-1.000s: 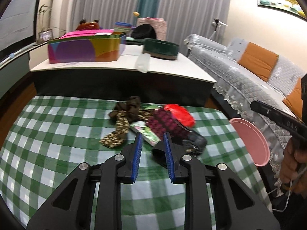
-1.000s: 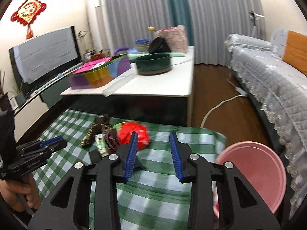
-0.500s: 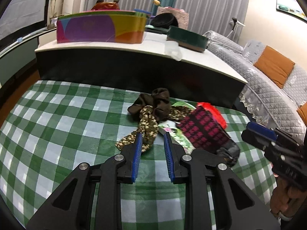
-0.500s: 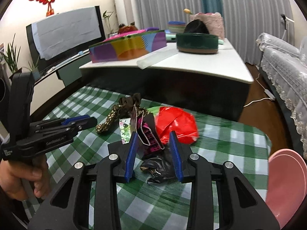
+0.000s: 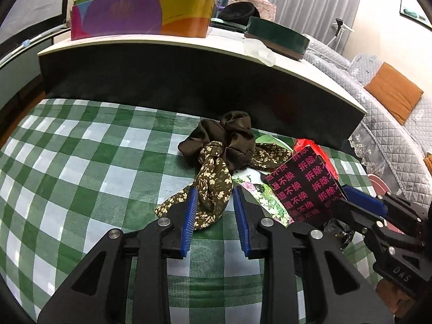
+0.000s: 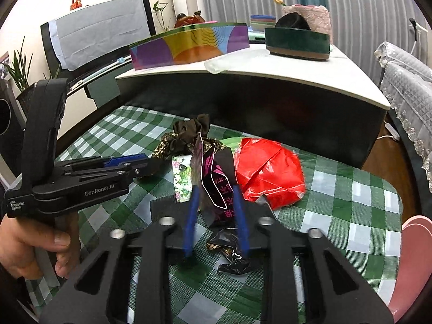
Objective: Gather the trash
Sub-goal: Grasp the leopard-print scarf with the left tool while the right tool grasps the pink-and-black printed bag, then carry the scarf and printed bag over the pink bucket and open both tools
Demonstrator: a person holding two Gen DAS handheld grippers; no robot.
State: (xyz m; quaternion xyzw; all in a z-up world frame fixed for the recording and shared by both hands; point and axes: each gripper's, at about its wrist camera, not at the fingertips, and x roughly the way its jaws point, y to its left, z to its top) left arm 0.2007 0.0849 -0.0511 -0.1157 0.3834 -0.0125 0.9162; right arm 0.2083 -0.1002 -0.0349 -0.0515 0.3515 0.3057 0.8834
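While left tongs (image 5: 213, 208) widen around the floral cloth (image 5: 213, 189), right tongs (image 6: 215, 202) narrow around the black tag (image 6: 216, 189).

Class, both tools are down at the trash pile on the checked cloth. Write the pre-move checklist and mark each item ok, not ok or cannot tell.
1. Left tool straddles floral fabric strip, jaws opening: ok.
2. Right tool closing around black tag with pink print: ok.
3. Pads already pressing the tag: cannot tell.
4. Tools clear of each other: ok.
5. Pink bin within view: ok.
6. Red plastic bag untouched: ok.
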